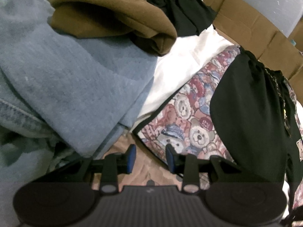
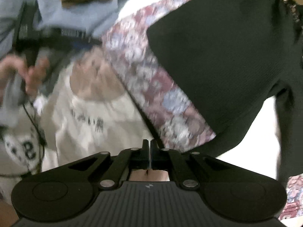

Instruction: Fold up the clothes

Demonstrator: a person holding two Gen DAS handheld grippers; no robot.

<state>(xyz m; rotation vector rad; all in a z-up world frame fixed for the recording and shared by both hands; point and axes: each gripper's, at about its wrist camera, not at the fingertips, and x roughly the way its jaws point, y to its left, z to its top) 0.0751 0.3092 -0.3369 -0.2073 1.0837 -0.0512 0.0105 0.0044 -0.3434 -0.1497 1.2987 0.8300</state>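
A teddy-bear print cloth (image 1: 191, 121) with black trim lies across the pile, and a black garment (image 1: 251, 113) rests on it. My left gripper (image 1: 150, 157) is open, its blue pads (image 1: 131, 157) hovering over a pinkish-beige fabric (image 1: 145, 172) beside the print cloth's corner. In the blurred right wrist view my right gripper (image 2: 150, 146) is shut, and the trimmed edge of the print cloth (image 2: 151, 87) runs straight into its fingertips. The black garment (image 2: 217, 56) fills the upper right there. The left gripper (image 2: 81, 44) and the hand (image 2: 28, 71) holding it show at the left.
A blue fleece garment (image 1: 72, 79), a brown garment (image 1: 106, 17) and another black one (image 1: 181, 9) are heaped behind. A white sheet (image 1: 178, 68) lies under the pile; cardboard (image 1: 251, 28) stands at the back right. A cream printed shirt (image 2: 90, 121) lies at the front.
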